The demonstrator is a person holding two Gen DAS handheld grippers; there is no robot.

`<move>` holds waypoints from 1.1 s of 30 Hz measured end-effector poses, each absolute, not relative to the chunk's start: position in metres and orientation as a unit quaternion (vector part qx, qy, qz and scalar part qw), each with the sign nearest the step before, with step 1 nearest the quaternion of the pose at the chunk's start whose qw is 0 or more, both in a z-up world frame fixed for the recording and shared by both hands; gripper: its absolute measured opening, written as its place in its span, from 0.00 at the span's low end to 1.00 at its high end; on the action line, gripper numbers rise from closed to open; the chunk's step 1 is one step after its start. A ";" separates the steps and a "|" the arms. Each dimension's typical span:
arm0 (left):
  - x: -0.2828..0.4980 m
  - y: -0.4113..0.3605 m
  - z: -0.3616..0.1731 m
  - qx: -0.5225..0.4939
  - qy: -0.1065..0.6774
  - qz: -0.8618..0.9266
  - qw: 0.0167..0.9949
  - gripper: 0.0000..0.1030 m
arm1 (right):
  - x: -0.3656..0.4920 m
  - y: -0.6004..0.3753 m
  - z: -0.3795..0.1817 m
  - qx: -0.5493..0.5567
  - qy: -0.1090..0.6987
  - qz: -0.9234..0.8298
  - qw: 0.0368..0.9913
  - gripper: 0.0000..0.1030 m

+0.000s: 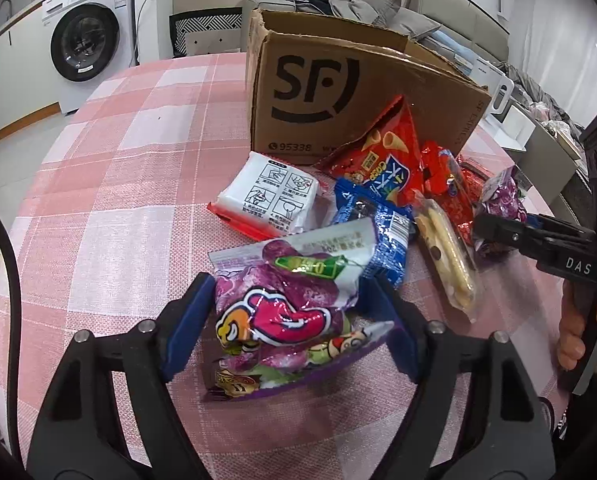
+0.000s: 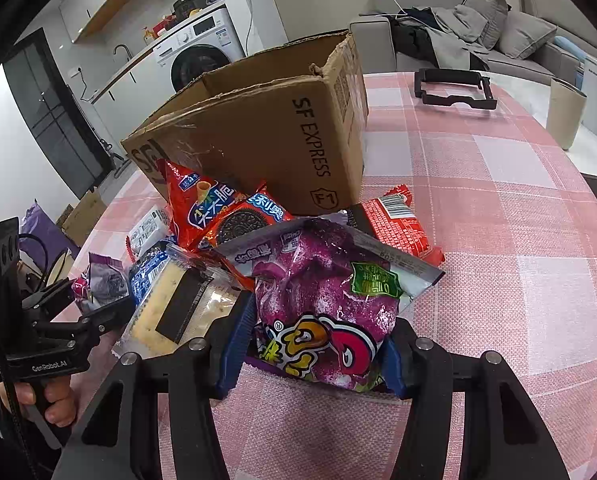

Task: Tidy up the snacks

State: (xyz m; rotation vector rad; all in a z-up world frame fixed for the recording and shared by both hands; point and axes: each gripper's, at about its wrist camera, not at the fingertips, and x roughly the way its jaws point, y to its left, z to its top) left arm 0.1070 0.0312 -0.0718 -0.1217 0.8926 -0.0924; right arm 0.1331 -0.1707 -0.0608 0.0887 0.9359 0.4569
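Several snack packs lie in a pile before an open SF cardboard box (image 1: 338, 92) (image 2: 274, 136). My left gripper (image 1: 290, 320) is shut on a purple snack bag (image 1: 282, 300), blue pads pressing its sides on the tablecloth. My right gripper (image 2: 314, 344) is shut on a second purple snack bag (image 2: 322, 300). The right gripper also shows at the right of the left wrist view (image 1: 494, 228), at that bag (image 1: 502, 196). The pile holds a red cone-crisp bag (image 1: 382, 152), a blue cookie pack (image 1: 378, 216), a clear-wrapped cake (image 1: 446, 256) and a white pack (image 1: 270, 196).
The round table carries a pink checked cloth (image 1: 130, 208). A black frame (image 2: 454, 88) lies on its far side. A red pack (image 2: 398, 228) lies right of the box. A washing machine (image 1: 86, 32) and a sofa (image 2: 478, 28) stand beyond the table.
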 end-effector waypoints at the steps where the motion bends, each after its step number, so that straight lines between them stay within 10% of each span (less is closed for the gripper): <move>1: 0.107 0.031 -0.072 -0.059 0.431 -0.047 0.899 0.71 | 0.133 -0.171 -0.061 0.043 0.447 0.219 0.866 0.55; 33: 0.090 0.033 -0.058 -0.068 0.412 -0.056 0.907 0.47 | 0.131 -0.180 -0.055 0.061 0.435 0.246 0.864 0.44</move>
